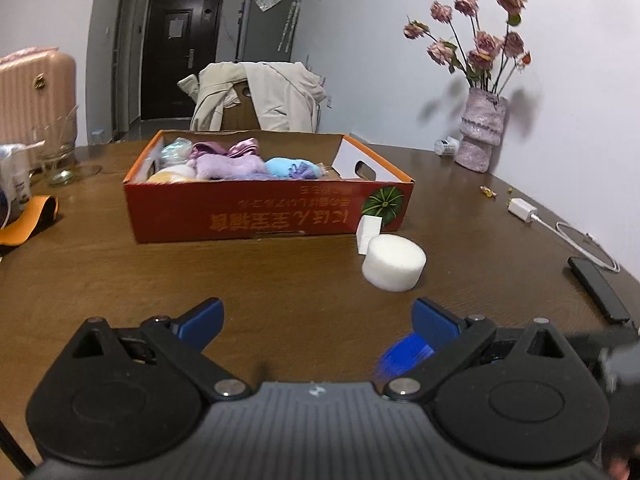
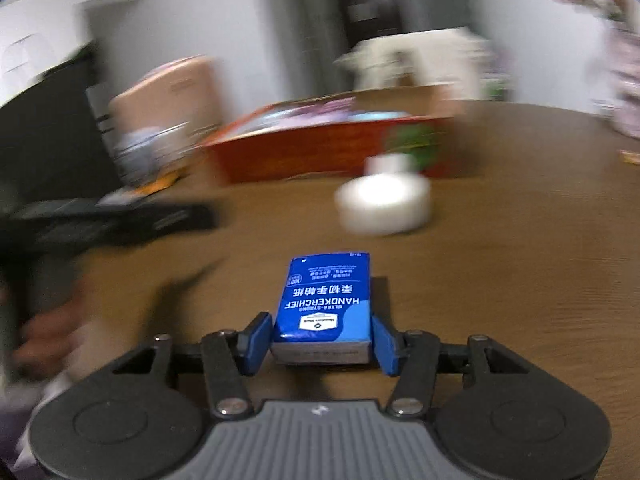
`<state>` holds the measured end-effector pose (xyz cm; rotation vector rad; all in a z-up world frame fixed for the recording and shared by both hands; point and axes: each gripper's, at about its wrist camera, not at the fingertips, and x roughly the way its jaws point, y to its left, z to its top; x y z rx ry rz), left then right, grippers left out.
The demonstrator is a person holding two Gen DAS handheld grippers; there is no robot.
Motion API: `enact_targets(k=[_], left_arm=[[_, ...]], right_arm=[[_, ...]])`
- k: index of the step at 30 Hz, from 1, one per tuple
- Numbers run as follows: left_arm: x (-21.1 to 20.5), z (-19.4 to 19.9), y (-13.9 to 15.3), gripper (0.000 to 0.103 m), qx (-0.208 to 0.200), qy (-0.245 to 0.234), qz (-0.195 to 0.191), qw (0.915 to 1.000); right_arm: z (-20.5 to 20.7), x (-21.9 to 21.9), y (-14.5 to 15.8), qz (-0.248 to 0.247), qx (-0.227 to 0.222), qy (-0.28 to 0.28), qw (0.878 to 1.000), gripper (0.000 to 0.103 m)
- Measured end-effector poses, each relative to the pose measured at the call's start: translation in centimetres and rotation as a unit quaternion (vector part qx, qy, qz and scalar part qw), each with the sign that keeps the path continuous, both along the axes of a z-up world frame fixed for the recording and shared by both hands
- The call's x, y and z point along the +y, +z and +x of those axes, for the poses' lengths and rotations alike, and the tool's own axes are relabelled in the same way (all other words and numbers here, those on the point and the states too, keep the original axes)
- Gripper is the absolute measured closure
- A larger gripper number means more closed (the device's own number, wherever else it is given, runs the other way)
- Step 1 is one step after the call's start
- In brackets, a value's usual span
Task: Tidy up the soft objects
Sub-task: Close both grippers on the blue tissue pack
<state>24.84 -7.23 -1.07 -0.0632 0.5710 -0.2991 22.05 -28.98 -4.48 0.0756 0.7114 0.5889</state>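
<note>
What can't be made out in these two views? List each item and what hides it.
- Right wrist view: the red cardboard box and white foam cylinder are smeared by motion blur.
- Right wrist view: whether the right claw presses the blue handkerchief tissue pack; the contact is unclear.
- Left wrist view: the box's floor, hidden by its front wall.
- Left wrist view: the blue smear, blurred.

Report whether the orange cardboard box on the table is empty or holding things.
Holding things: orange cardboard box is open-topped, with purple and blue soft items piled inside.

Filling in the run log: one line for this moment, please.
right tongs: shut on tissue pack | left tongs: open, nothing held | white foam puck: on table | box: partly filled
</note>
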Motion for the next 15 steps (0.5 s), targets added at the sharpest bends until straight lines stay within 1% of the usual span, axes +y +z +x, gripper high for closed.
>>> enact_targets(k=[1,3,4,5,6,7,8,10,12,13,14,15], left_arm=[[0.3,-0.1,0.0,0.000,0.002,0.006,-0.003,1.0000],[0.9,-0.2,-0.1,0.001,0.007,0.018,-0.003,0.9998],[1.1,-0.4,-0.1,0.004,0.008,0.021,-0.006,0.9997],[1.4,-0.6,-0.1,0.006,0.008,0.023,-0.008,0.9997],[1.7,-0.7,-0.1,0.011,0.009,0.023,-0.013,0.9996],[1.8,-0.9,-0.2,0.018,0.012,0.020,-0.019,0.9995],[1.8,-0.9,-0.5,0.021,0.020,0.015,-0.026,0.9994],[1.4,-0.9,-1.0,0.029,0.042,-0.011,-0.044,0.9981],[0.9,-0.9,-1.3,0.030,0.059,-0.030,-0.056,0.9962],[0.7,-1.0,-1.3,0.031,0.063,-0.036,-0.061,0.9955],[0.6,-1.2,-1.3,0.033,0.064,-0.039,-0.064,0.9951],[0.6,-1.3,-1.4,0.036,0.065,-0.041,-0.067,0.9948]], right_arm=[[-0.2,1.0,-0.1,0.000,-0.004,0.022,1.000,0.048],[-0.5,2.0,-0.1,-0.024,-0.012,0.026,0.999,0.040],[-0.7,1.9,0.0,-0.041,-0.019,0.015,0.999,0.035],[-0.9,1.4,0.2,-0.049,-0.027,-0.002,0.998,0.034],[-1.0,0.6,0.4,-0.054,-0.030,-0.027,0.998,0.034],[-1.2,-0.4,0.7,-0.054,-0.032,-0.054,0.997,0.034],[-1.3,-1.2,0.9,-0.050,-0.034,-0.077,0.995,0.034],[-1.6,-3.0,1.4,-0.023,-0.037,-0.120,0.992,0.034],[-1.7,-4.0,1.7,0.024,-0.030,-0.139,0.990,0.034],[-1.8,-4.2,1.7,0.046,-0.025,-0.138,0.989,0.037],[-1.7,-4.1,1.5,0.067,-0.021,-0.129,0.989,0.043],[-1.6,-3.9,1.3,0.081,-0.016,-0.121,0.989,0.045]])
